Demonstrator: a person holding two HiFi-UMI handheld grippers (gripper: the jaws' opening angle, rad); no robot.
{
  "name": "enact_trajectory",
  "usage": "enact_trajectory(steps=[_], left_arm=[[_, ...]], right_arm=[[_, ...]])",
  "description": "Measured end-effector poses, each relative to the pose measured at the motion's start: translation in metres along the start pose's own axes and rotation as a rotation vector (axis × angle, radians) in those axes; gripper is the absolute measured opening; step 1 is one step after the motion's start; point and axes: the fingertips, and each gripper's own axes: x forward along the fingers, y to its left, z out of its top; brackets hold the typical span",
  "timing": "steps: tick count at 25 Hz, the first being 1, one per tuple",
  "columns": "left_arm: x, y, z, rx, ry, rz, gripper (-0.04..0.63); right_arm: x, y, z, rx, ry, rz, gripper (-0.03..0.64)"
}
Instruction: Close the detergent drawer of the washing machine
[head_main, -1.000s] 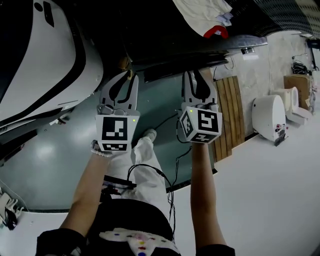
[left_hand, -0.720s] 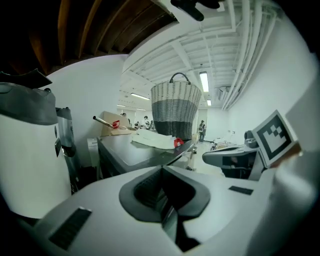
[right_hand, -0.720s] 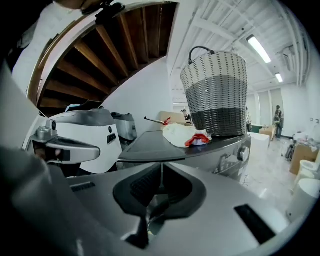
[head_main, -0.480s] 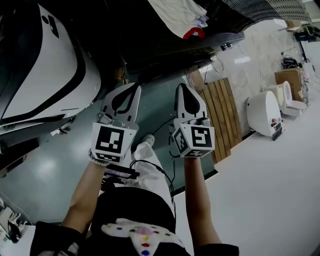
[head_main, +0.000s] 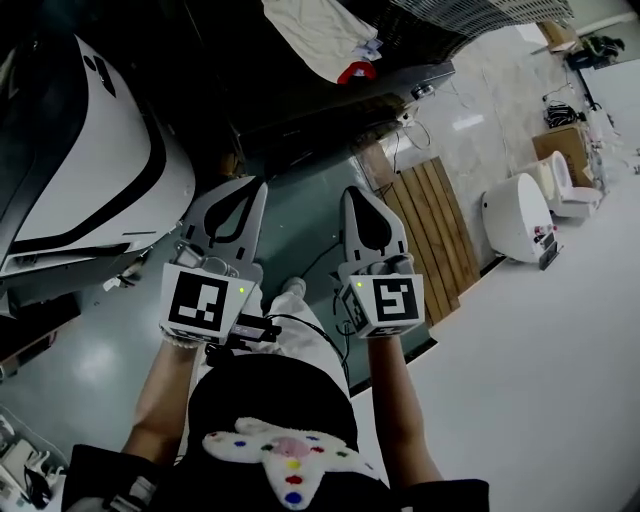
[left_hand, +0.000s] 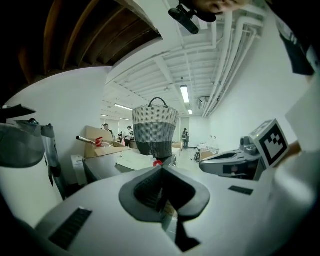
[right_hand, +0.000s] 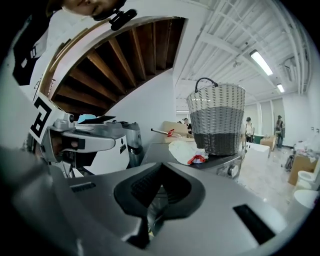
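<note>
Left tool (head_main: 252, 188) and right tool (head_main: 358, 193) pinched shut, empty; reaching ahead, I may knock the basket (right_hand: 216, 119) off the washing machine (right_hand: 225, 164).

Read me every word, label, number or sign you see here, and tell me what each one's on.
None can be read.
Left gripper and right gripper marker cubes: black-and-white square patterns only, no words.
Washing machine front, under the basket: any print is too small and dark to read.
</note>
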Motion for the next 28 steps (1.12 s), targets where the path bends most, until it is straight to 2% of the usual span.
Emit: enact_trajectory(steps=[4, 10, 22, 26, 28], left_arm=[[-0.012, -0.007, 0.018, 0.035, -0.041, -0.022, 0.011], [-0.029, -0.014, 0.027, 0.070, -0.052, -0.046, 0.011], [-0.042, -0.019, 0.020, 0.038, -0.030, -0.064, 0.011], [-0.042, -0.019, 0.017, 0.049, -0.015, -0.079, 0.011], [-0.042, -0.017, 0.010, 0.081, 0.011, -0.087, 0.011]], right_arm=[[-0.018, 0.002, 0.014, -0.005, -0.006, -0.022, 0.005], [-0.036, 0.019, 0.031, -0.033, -0.057, 0.020, 0.005], [-0.058, 0.029, 0.028, -0.001, -0.046, 0.019, 0.005], [-0.058, 0.031, 0.027, 0.004, -0.041, 0.029, 0.005], [-0.057, 0.034, 0.027, 0.004, -0.037, 0.036, 0.005]])
